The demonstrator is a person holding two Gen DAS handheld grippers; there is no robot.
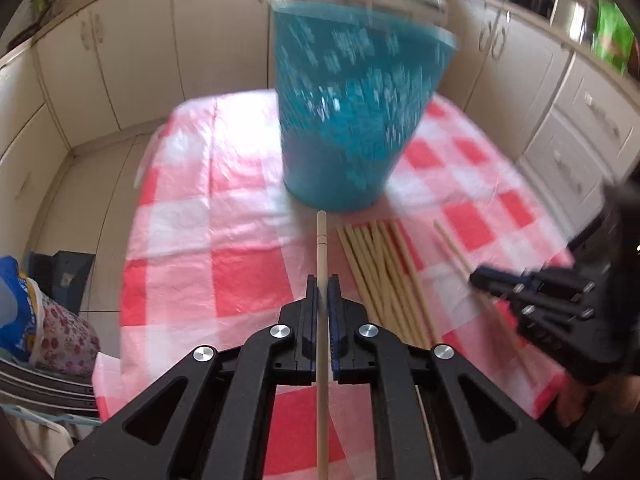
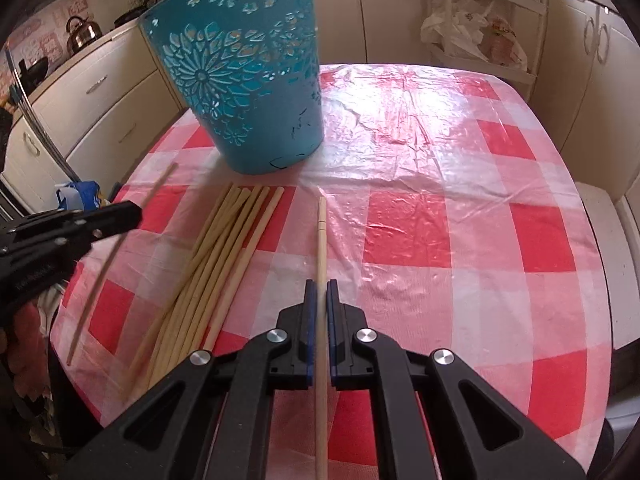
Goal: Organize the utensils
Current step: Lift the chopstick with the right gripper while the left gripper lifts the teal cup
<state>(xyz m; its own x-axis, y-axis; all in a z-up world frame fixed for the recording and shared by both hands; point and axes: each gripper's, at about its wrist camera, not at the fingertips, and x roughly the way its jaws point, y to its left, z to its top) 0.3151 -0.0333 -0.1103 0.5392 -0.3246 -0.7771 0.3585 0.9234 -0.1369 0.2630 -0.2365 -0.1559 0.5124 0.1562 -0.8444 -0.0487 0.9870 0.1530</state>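
Note:
A teal cut-out basket (image 1: 352, 112) (image 2: 244, 80) stands upright on the red-and-white checked table (image 2: 440, 208). My left gripper (image 1: 322, 280) is shut on a wooden chopstick (image 1: 321, 240) that points at the basket's base. My right gripper (image 2: 320, 284) is shut on another wooden chopstick (image 2: 321, 232), held above the cloth. A bundle of several chopsticks (image 1: 384, 272) (image 2: 224, 256) lies on the table between the two grippers. In the right wrist view the left gripper (image 2: 132, 212) shows at the left with its chopstick (image 2: 116, 248); in the left wrist view the right gripper (image 1: 480, 278) shows at the right.
Cream kitchen cabinets (image 2: 400, 12) surround the table. A rack with plastic bags (image 2: 476, 36) stands behind the table. A kettle (image 2: 82, 34) sits on the left counter. Bags and cloth (image 1: 48, 320) lie beside the table's left edge.

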